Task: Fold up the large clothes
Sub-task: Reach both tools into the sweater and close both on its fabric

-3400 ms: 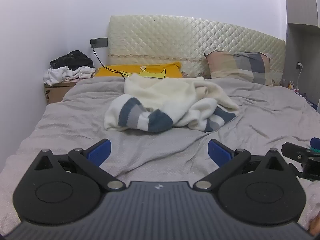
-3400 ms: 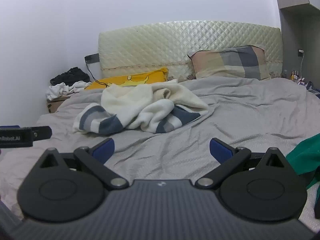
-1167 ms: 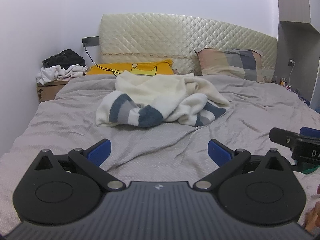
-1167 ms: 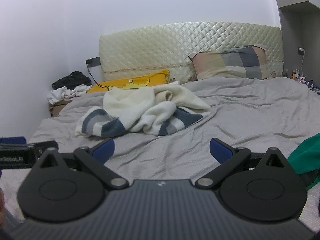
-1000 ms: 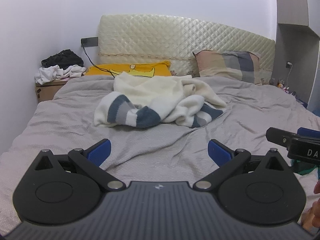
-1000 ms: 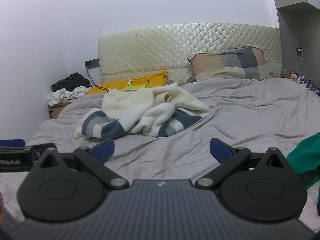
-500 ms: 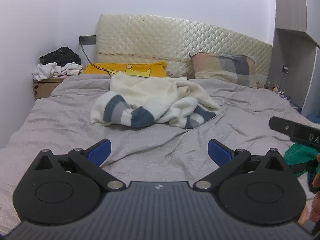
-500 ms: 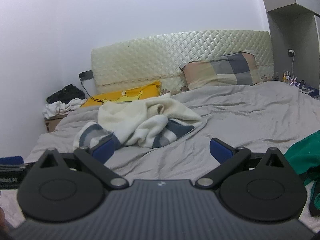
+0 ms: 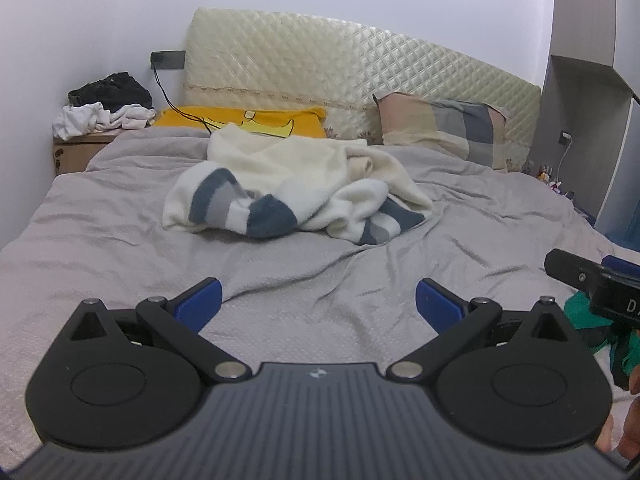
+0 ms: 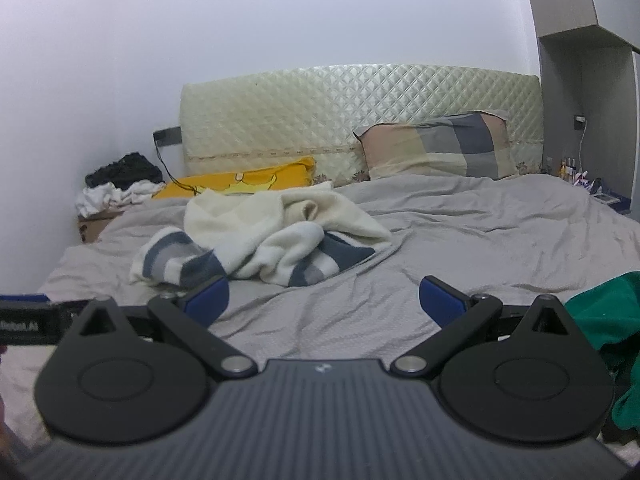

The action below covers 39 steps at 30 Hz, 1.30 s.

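The crumpled cream sweater (image 9: 296, 196) lies mid-bed (image 9: 100, 240), well ahead of both empty, wide-open tongs, left (image 9: 318, 300) and right (image 10: 324, 298). Its long axis runs left to right, and I judge the left tongs slightly nearer its striped sleeve (image 9: 236, 208)

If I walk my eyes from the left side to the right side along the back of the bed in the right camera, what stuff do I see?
Pile of black and white clothes → yellow pillow → checked pillow → little bottles on the far right.
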### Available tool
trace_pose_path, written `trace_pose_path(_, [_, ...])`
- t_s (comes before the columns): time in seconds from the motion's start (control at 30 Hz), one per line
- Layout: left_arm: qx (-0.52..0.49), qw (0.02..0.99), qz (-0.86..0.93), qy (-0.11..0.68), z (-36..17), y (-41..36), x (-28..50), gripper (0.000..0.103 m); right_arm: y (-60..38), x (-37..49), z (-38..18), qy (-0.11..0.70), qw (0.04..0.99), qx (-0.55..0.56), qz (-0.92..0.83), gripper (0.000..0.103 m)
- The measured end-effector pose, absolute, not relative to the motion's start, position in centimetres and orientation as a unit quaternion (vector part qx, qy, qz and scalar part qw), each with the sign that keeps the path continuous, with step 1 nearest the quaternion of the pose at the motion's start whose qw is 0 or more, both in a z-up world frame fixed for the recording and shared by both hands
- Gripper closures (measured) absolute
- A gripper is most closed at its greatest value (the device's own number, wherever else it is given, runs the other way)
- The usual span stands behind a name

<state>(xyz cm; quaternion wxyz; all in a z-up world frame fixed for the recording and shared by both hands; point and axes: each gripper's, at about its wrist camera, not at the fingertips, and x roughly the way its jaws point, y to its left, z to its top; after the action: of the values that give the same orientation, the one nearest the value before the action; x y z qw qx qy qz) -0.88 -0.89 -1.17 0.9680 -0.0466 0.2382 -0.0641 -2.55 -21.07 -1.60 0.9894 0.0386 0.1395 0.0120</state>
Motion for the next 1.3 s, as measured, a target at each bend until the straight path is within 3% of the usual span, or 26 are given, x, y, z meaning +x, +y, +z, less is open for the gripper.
trace_pose_path(0.27, [-0.033, 0.966, -0.068, 0.247, -1.5, -1.3, 2.8, 0.000, -21.5, -0.3, -1.9, 0.153, 0.986, 0.063, 0.018, 0.000])
trace_pose_path(0.73, [-0.003, 0.953, -0.070, 0.294, -2.7, -1.8, 16.3, 0.000, -22.5, 10.0, -2.4, 0.179, 0.976, 0.111, 0.055, 0.000])
trace_pose_path(1.3, [0.100, 0.949, -0.080, 0.287, -12.4, -1.4, 33.8, 0.000, -21.0, 29.2, -9.9, 0.227, 0.960, 0.143, 0.081, 0.001])
